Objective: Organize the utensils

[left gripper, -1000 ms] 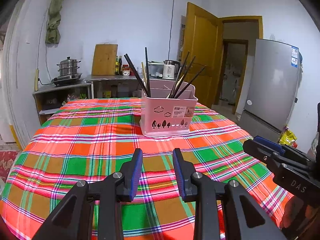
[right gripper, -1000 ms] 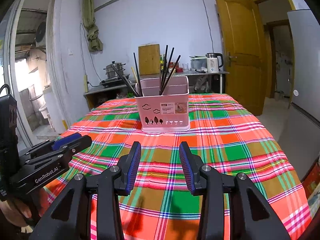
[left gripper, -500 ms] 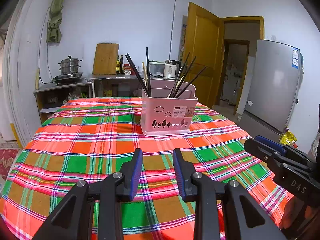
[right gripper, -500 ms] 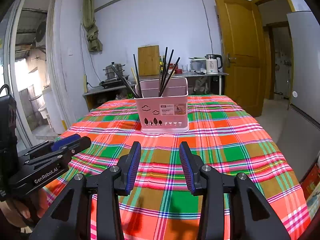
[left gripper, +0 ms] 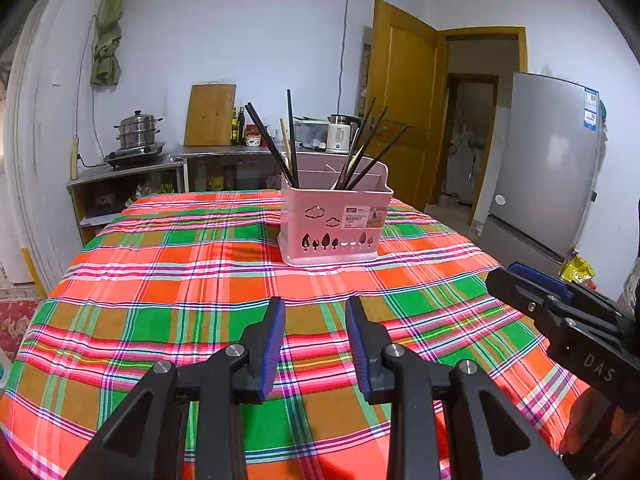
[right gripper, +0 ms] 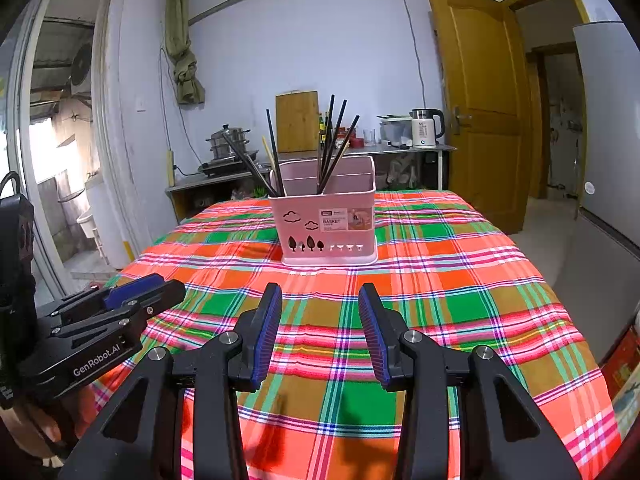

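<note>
Several dark chopsticks (left gripper: pixel 294 140) stand in pink utensil basket (left gripper: pixel 335 222), upright mid-table on plaid tablecloth (left gripper: pixel 168 280). Left gripper (left gripper: pixel 315 340) and right gripper (right gripper: pixel 320 328) hover near table edge, well apart from basket, jaws parted, holding nothing.

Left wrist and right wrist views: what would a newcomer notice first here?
The bright plaid tablecloth fills the table. On it, toward the far side, stands a pink basket with dark chopsticks sticking up from it. Near the camera, the left gripper and right gripper hover with empty, parted jaws.
</note>
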Tool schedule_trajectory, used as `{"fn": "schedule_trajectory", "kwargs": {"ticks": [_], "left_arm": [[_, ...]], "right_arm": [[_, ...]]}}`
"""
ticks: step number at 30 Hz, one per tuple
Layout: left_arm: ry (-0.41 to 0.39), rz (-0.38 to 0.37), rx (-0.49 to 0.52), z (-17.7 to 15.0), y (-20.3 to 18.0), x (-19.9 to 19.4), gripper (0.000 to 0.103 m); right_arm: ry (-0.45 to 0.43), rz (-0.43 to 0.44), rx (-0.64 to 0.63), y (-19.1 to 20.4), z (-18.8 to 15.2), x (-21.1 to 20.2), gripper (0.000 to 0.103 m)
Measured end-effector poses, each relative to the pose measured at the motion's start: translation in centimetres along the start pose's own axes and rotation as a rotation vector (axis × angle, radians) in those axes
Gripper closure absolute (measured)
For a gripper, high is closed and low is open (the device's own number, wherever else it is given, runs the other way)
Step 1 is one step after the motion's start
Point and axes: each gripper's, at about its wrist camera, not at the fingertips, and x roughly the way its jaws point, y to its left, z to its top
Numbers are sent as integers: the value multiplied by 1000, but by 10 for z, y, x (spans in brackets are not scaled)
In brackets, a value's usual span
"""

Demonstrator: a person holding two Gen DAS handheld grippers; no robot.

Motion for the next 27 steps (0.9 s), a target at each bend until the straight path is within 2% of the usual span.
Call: {"fn": "schedule_trajectory", "kwargs": {"ticks": [27], "left_arm": [[2,0,2,-2,0,-5,72]], "right_arm": [[4,3,-8,7,0,-3,62]]}}
